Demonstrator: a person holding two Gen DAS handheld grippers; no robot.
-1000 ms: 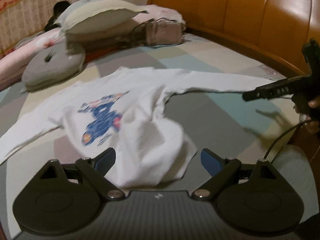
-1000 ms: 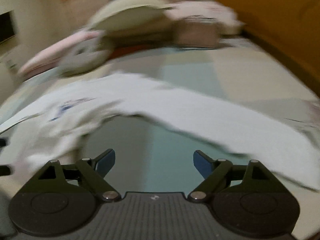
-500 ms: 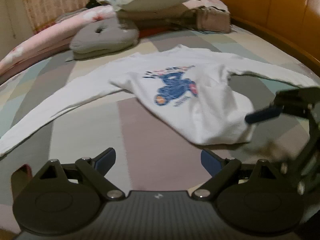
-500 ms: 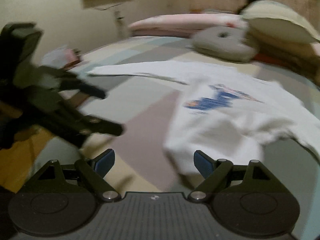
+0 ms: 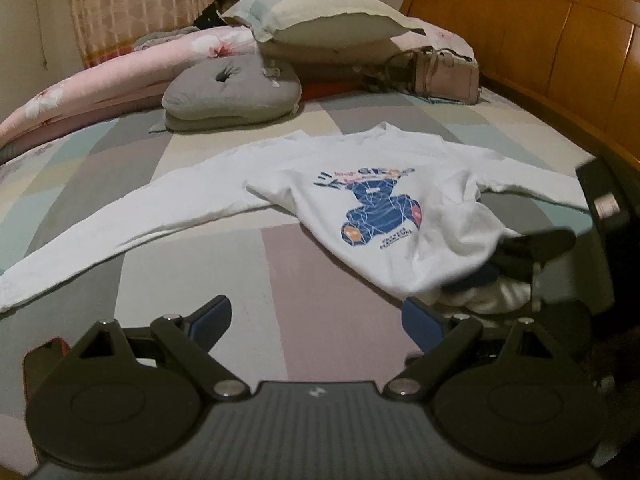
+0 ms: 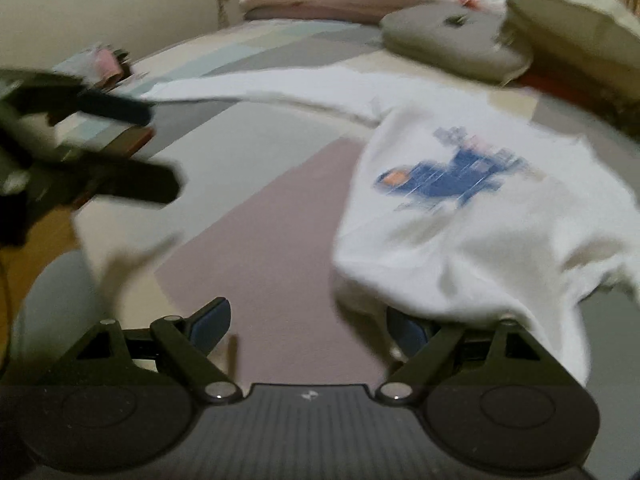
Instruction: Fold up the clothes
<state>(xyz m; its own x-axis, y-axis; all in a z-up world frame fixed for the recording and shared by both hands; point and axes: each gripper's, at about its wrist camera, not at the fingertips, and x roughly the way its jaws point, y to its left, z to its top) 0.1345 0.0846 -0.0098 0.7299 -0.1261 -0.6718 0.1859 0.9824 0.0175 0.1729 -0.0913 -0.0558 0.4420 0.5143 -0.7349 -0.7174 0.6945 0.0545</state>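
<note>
Hem corners of the white long-sleeved shirt [image 5: 384, 216], spread print-up on the patchwork bedsheet [image 5: 256, 280], are best approached low and level, since the left gripper [image 5: 316, 320] and right gripper [image 6: 308, 330] are both held wide apart and empty.

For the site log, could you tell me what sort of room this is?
A bedroom, most likely: the white shirt lies on a made bed with pillows and a wooden headboard.
</note>
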